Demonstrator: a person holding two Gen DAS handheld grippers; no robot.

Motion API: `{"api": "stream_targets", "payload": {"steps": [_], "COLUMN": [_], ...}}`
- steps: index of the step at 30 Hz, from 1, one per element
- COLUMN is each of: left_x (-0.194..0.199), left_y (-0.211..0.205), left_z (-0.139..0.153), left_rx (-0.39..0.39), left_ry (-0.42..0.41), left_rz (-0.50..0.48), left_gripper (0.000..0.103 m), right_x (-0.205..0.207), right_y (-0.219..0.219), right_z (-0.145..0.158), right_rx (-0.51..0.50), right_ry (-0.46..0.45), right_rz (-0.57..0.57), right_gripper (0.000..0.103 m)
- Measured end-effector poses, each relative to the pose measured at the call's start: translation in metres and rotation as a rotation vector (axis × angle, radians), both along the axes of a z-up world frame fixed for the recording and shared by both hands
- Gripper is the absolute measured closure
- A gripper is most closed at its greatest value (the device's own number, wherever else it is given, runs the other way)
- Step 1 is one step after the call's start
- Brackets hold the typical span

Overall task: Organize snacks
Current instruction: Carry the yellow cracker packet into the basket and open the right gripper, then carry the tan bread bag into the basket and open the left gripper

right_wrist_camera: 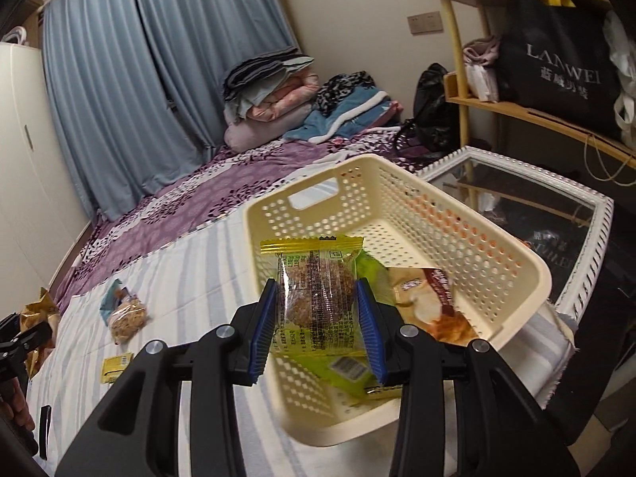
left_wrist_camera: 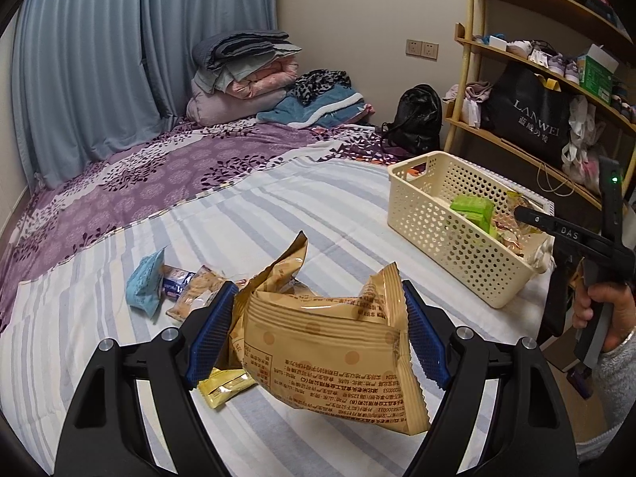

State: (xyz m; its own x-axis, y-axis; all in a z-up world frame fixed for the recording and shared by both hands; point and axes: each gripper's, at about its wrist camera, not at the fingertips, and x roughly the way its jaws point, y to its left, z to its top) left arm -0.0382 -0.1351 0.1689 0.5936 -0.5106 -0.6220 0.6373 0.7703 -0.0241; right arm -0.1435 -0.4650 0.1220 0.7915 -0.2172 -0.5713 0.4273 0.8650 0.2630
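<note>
My left gripper point(left_wrist_camera: 318, 330) is shut on a large tan snack bag point(left_wrist_camera: 330, 353), held above the striped bed sheet. My right gripper point(right_wrist_camera: 318, 322) is shut on a clear yellow-edged cookie packet point(right_wrist_camera: 314, 290), held over the near end of the cream perforated basket point(right_wrist_camera: 489, 250). Green packets point(right_wrist_camera: 346, 365) and a brown-and-white snack bag point(right_wrist_camera: 429, 302) lie inside that basket. In the left wrist view the basket point(left_wrist_camera: 433, 234) stands at the right with green packets point(left_wrist_camera: 473, 206) inside. Loose on the sheet lie a light-blue packet point(left_wrist_camera: 143, 282), a cookie packet point(left_wrist_camera: 194, 294) and a small yellow packet point(left_wrist_camera: 222, 389).
Folded blankets point(left_wrist_camera: 246, 75) and clothes are piled at the bed's far end by blue curtains. A wooden shelf point(left_wrist_camera: 516, 59) with a black bag point(left_wrist_camera: 528, 119) stands on the right. A white-framed glass table point(right_wrist_camera: 528, 214) sits right behind the basket. A black backpack point(left_wrist_camera: 417, 119) leans by the wall.
</note>
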Motion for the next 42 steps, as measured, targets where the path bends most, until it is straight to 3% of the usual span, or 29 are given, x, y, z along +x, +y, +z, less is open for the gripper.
{"api": "stream_targets", "payload": {"steps": [9, 17, 25, 42], "left_x": [-0.004, -0.007, -0.009, -0.034], "left_y": [-0.014, -0.029, -0.053, -0.168], "left_z": [0.000, -0.001, 0.003, 0.014], "left_rx": [0.020, 0.033, 0.034, 0.019], "left_ry": [0.000, 0.001, -0.007, -0.046], "left_rz": [-0.026, -0.059, -0.110, -0.356], "left_gripper": [0.021, 0.021, 0.021, 0.021], "right_x": [-0.002, -0.011, -0.025, -0.067], "right_y": [-0.022, -0.028, -0.038, -0.055], "right_z": [-0.015, -0.018, -0.014, -0.003], "right_rx": [0.046, 0.050, 0.053, 0.039], "right_ry": [0.011, 0.004, -0.024, -0.081], "right_rz": [-0.053, -0.078, -0.128, -0.191], "right_gripper": [0.056, 0.056, 0.046, 0.043]}}
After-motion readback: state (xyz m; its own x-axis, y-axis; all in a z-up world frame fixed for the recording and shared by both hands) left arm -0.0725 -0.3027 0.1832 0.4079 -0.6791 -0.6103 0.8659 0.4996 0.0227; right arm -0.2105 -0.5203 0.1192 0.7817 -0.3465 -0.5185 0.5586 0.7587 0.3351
